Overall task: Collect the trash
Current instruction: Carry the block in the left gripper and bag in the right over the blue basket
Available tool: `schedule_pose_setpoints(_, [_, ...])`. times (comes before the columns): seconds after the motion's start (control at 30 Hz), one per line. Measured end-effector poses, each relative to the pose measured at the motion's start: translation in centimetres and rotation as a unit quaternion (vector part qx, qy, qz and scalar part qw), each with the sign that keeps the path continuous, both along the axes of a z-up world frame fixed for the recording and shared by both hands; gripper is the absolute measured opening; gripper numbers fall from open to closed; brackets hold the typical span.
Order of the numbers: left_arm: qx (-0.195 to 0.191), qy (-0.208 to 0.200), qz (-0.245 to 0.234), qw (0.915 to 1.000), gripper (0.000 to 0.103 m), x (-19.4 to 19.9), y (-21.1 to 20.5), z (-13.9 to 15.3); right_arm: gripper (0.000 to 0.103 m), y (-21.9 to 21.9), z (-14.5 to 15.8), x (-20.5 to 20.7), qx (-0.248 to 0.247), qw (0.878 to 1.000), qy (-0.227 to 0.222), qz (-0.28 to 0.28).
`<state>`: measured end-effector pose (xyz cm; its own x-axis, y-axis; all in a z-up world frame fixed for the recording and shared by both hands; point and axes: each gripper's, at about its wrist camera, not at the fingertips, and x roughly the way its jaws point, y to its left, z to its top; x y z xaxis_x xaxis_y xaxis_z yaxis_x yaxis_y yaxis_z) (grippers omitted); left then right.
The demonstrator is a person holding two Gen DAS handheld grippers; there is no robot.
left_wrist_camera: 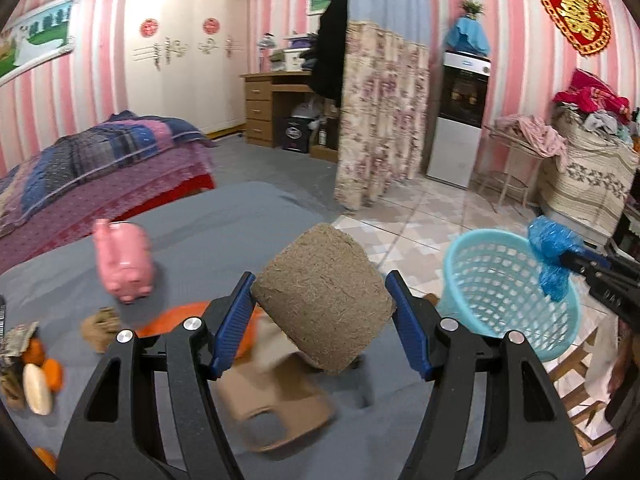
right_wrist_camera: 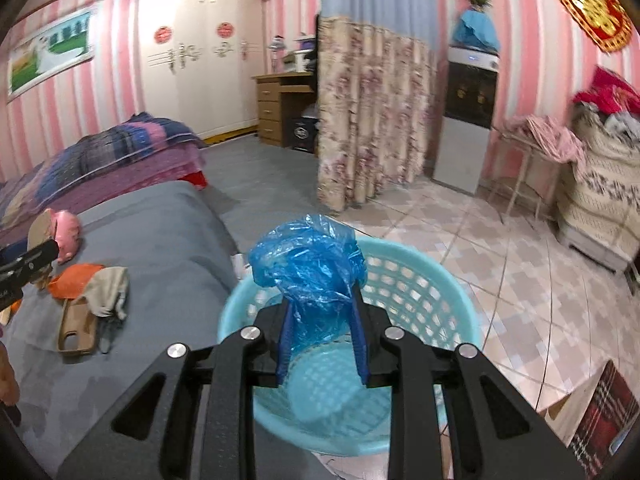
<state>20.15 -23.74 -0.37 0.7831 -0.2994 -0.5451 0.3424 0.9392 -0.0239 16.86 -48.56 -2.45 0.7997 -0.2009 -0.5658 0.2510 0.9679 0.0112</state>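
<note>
Now our right gripper (right_wrist_camera: 322,312), clamped on the blue bag (right_wrist_camera: 308,268), hangs above the basket (right_wrist_camera: 420,280); our left gripper (left_wrist_camera: 322,308) clamps the brown roll (left_wrist_camera: 324,296), with the basket at its right.

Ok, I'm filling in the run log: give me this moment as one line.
left gripper: shut on brown roll | right gripper: shut on blue plastic bag, over basket | nothing dropped yet
</note>
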Motion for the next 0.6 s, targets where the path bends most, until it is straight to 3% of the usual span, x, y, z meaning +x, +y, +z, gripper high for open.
schedule_pose_setpoints(0.33, [-0.003, 0.007, -0.064, 0.9979, 0.065, 0.8, -8.0, -1.3, 0.026, -3.8, -3.2, 0.7, 0.016, 0.998, 0.035, -0.054])
schedule_pose_setpoints(0.6, [0.007, 0.032, -0.096, 0.9948, 0.065, 2.0, -13.3, -3.4, 0.026, -6.3, -3.7, 0.2, 0.036, 0.995, 0.033, -0.082])
